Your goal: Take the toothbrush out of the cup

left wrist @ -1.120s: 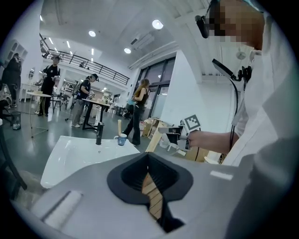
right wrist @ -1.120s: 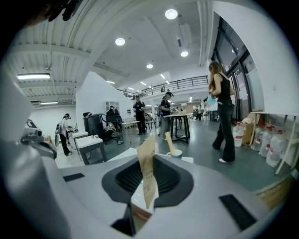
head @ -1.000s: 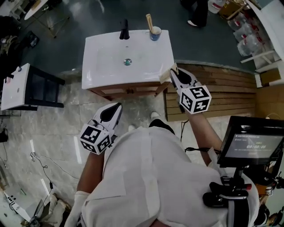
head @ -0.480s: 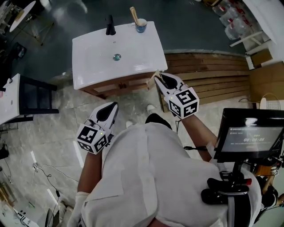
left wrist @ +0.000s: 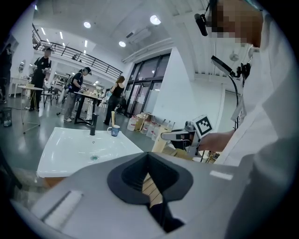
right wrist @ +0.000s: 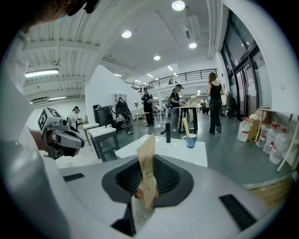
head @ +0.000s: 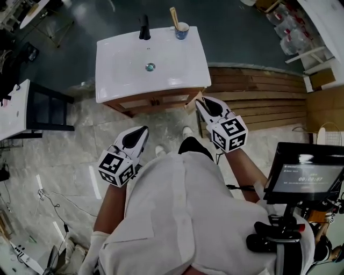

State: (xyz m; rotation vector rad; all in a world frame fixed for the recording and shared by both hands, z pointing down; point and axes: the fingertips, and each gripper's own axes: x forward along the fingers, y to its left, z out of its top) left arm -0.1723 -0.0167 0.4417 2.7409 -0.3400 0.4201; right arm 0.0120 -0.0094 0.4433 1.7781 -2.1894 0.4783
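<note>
Ahead, open floor [head: 166,121] is seen between the left tool [head: 143,129] and the near edge of the white basin surface [head: 123,80]. The right tool [head: 201,103] is held near its front right corner. The cup [head: 182,31] with the toothbrush [head: 174,16] is set at the far right corner. The left tool is closed and empty. The right is clamped on a tan slip [right wrist: 146,163], its print unreadable.

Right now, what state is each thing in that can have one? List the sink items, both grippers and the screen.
Wooden-handled toothbrush: standing in the cup, not yet taken out.
Small blue cup: upright at the back edge of the white sink.
Black tap: no water visibly running.
Left gripper: jaws shut, empty.
Right gripper: shut on a tan paper tag.
Black monitor: screen lit.
</note>
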